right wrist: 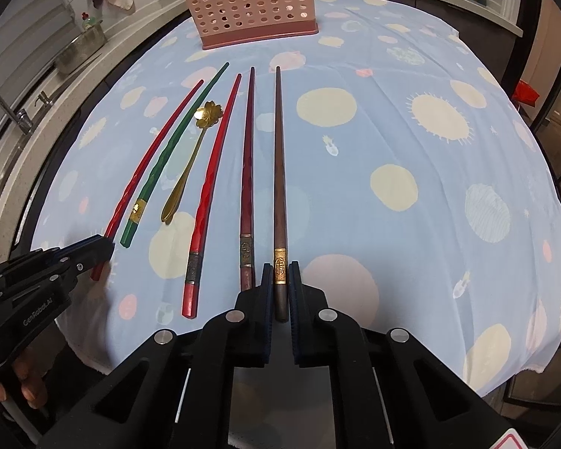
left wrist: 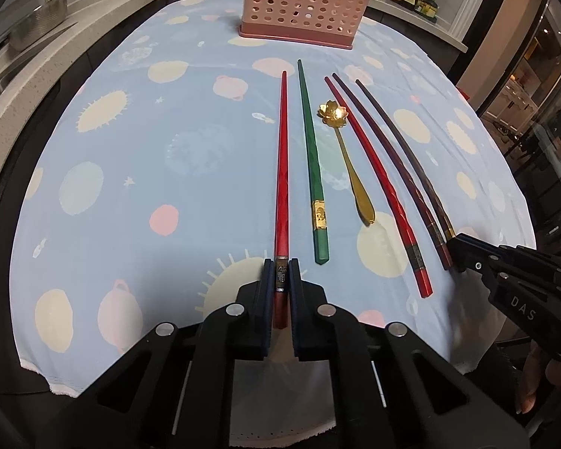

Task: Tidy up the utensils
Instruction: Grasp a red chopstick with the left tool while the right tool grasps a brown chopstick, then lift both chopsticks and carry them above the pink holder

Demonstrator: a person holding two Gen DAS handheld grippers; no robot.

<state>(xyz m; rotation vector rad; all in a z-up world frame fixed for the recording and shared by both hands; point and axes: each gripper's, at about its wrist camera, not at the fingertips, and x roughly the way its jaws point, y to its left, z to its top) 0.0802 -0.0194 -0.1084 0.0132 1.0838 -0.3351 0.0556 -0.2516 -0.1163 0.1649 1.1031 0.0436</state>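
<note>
While the pink basket [left wrist: 303,3] stands well away at the far end of the cloth-covered surface [left wrist: 131,205], we must carry both sticks there by their thick ends alone. Our left tool [left wrist: 281,275] is clamped on the red chopstick [left wrist: 282,172], our right tool [right wrist: 280,278] on the brown chopstick [right wrist: 279,172]. Held so near one end, either could pivot, droop or slip, and snag the green chopstick [left wrist: 312,164] or gold spoon [left wrist: 346,157] lying beside them.
</note>
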